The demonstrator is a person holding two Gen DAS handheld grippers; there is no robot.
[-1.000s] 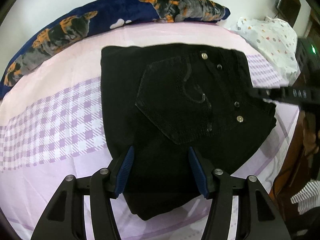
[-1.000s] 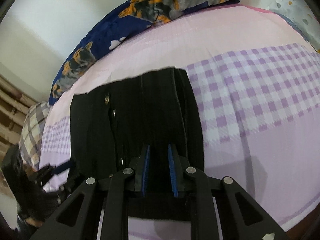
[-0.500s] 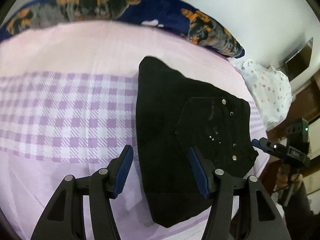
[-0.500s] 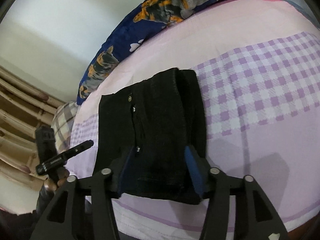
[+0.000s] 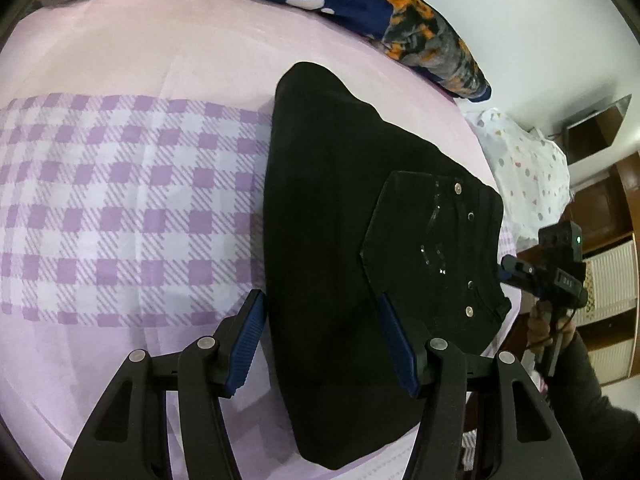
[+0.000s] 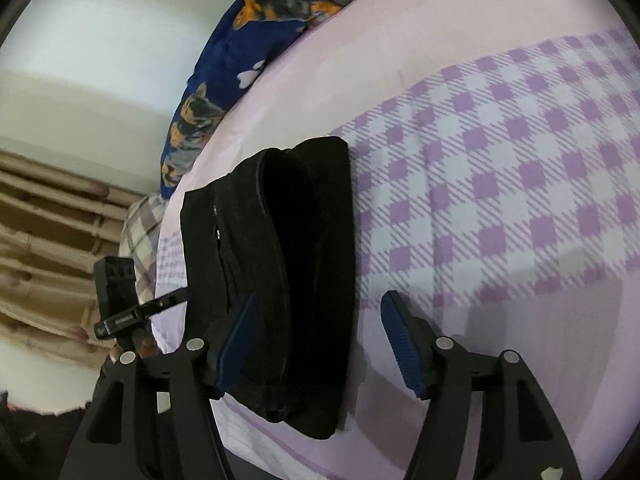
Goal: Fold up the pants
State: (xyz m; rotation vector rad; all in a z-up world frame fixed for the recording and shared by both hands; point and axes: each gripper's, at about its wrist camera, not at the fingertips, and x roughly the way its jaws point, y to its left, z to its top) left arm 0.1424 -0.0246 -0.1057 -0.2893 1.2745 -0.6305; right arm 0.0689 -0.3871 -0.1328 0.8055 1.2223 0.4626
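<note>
Black pants [image 5: 340,240], folded on bed [image 5: 120,208]: thick, limp denim (stacked layers); take by edges; left gripper [image 5: 322,344] and right gripper [image 6: 320,344], just opened, fingers wide, holding nothing.

- I see small white letters on the side of the right gripper [image 5: 566,282] in my left camera. They are too tiny for me to read.
- I see a small white label on the side of the left gripper [image 6: 120,320] in my right camera. It is too blurry for me to read.
- I can find no words or numbers on the pants [image 5: 360,260], the bed sheet [image 5: 120,200] or the blanket [image 5: 420,32].
</note>
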